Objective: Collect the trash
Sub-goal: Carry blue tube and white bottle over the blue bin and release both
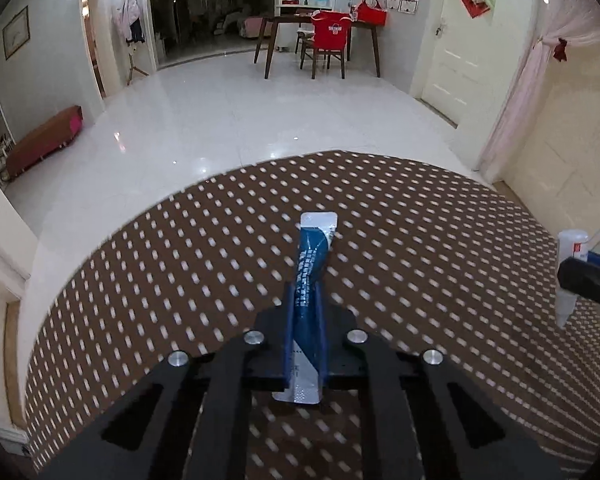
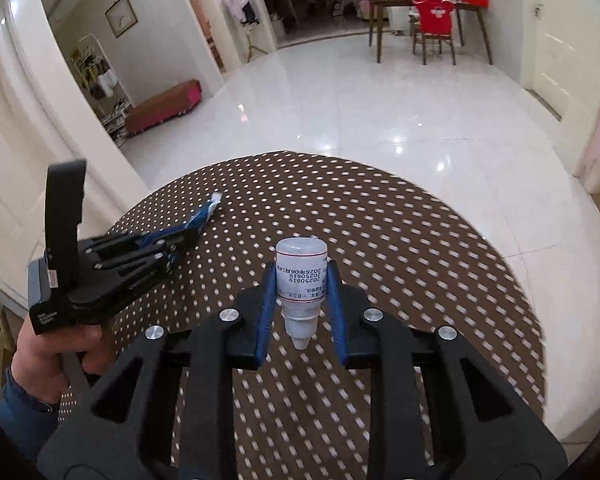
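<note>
The sachet (image 1: 309, 276) looked like glossy blue foil, the small bottle (image 2: 300, 280) like translucent white plastic with a paper label. The worktop (image 1: 440, 248) wore matt brown dotted cloth; the floor (image 1: 228, 120) shone.

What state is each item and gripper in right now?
Left gripper: shut on the blue sachet.
Blue sachet: clamped lengthwise, far end sticking out past the fingers.
Right gripper: shut on the small white bottle.
Small white bottle: held, nozzle end toward the camera.
Table: brown dotted cloth; no other trash visible on it.
</note>
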The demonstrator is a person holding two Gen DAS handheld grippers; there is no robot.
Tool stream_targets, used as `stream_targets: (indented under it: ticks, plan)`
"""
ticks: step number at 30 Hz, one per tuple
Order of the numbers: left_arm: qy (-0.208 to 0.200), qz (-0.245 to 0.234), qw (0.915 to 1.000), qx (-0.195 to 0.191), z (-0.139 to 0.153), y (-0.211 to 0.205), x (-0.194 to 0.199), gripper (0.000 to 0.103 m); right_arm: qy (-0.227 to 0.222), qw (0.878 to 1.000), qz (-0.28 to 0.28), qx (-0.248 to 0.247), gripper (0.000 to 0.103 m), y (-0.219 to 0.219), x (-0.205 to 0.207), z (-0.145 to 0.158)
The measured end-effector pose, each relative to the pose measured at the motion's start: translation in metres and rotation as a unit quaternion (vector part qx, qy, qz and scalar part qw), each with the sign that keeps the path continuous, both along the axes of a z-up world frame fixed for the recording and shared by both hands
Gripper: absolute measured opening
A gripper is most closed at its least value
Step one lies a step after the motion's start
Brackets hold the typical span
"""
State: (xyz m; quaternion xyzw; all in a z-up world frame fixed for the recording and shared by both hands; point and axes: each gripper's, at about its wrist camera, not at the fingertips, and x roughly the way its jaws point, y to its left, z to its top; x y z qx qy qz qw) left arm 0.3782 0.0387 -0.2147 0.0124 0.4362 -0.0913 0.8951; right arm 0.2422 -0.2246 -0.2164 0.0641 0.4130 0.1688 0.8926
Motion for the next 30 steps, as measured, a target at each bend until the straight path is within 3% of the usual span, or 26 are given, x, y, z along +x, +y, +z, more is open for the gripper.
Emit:
stream_targets:
  ticks: [16, 30]
  plan:
    - [-0.055, -0.022, 0.9956, -0.073, 0.062, -0.063, -0.126, 0.009, -0.058, 0.997, -0.043, 0.03, 0.024, -0.07, -0.101, 0.059]
    - [-0.078, -0.101, 0.9876, -0.092, 0.091, -0.164, -0.196, 0.009, -0.083, 0.989, -0.11, 0.045, 0.024, -0.152, -0.151, 0.071]
